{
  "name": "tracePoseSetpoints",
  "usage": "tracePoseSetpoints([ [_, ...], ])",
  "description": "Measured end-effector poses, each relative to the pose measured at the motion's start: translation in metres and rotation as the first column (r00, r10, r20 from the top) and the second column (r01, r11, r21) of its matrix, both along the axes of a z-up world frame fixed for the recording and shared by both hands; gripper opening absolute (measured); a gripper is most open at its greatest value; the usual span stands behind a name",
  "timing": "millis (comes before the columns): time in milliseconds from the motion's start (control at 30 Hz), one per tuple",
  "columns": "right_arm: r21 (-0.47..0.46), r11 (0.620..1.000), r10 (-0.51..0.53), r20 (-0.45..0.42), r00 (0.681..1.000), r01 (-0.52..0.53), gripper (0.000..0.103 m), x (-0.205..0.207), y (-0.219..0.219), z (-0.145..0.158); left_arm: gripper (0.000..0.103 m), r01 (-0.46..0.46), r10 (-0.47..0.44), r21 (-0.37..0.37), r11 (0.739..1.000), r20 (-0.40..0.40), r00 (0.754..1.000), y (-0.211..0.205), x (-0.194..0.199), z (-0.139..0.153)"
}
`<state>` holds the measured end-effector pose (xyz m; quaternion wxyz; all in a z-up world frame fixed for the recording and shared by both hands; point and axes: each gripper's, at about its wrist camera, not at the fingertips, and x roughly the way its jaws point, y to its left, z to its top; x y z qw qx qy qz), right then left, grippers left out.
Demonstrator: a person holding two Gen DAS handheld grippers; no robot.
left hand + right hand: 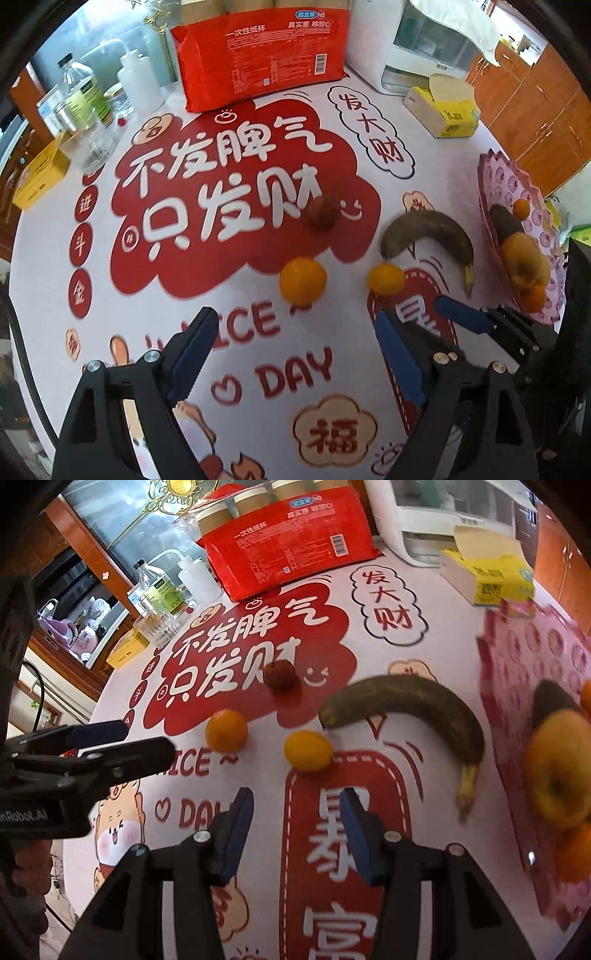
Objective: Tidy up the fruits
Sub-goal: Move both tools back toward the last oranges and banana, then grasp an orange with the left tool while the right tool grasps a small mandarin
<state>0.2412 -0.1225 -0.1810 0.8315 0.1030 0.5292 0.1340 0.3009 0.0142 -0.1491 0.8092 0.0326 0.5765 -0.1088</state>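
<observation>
Left gripper point(291, 343) jaws spread wide, nothing between; right gripper point(295, 834) jaws partly apart, also empty, both above the printed counter point(436, 646). Just ahead lie two oranges point(226, 730) point(308, 750), an overripe blackened banana point(417, 705), and farther off a small reddish-brown fruit point(280, 676). Pink tray point(517, 657) at right carries more fruit; red paper-cup pack point(291, 546) stands at the far edge.

Red packet point(262, 55), yellow tissue box point(447, 114), bottles point(83, 96)

Glossy printed red-and-white vinyl tabletop point(229, 332), shiny crinkly red plastic cup pack point(258, 55) far beyond the tongs, matt dull brown-black banana point(406, 705) peel.
</observation>
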Motion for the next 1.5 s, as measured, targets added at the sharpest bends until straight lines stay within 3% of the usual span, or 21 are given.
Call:
tracePoseSetpoints([
  [300, -0.078, 0.997, 0.015, 0.011, 1.000, -0.014, 0.049, 0.021, 0.007, -0.011, 0.086, -0.002, 0.002, -0.037, 0.999, 0.008, 1.000, -0.002, 0.028, -0.020],
  [500, -0.085, 0.995, 0.047, 0.006, 0.999, -0.047, 0.049, 0.027, 0.013, -0.019, 0.086, 0.006, -0.009, -0.051, 0.999, -0.059, 0.998, -0.004, 0.035, -0.042],
  [767, -0.128, 0.990, 0.066, 0.028, 0.997, -0.062, 0.048, 0.027, 0.024, -0.028, 0.070, -0.002, -0.005, -0.072, 0.997, -0.095, 0.995, 0.000, 0.039, -0.060],
  [1133, -0.162, 0.985, 0.073, 0.041, 0.996, -0.066, 0.035, 0.028, 0.026, -0.032, 0.040, -0.002, -0.015, -0.140, 0.990, -0.122, 0.992, -0.002, 0.044, -0.067],
  [1500, -0.107, 0.993, 0.049, 0.023, 0.999, -0.046, 0.034, 0.019, 0.027, -0.030, 0.038, -0.027, 0.008, -0.151, 0.988, -0.129, 0.992, 0.005, 0.032, -0.065],
])
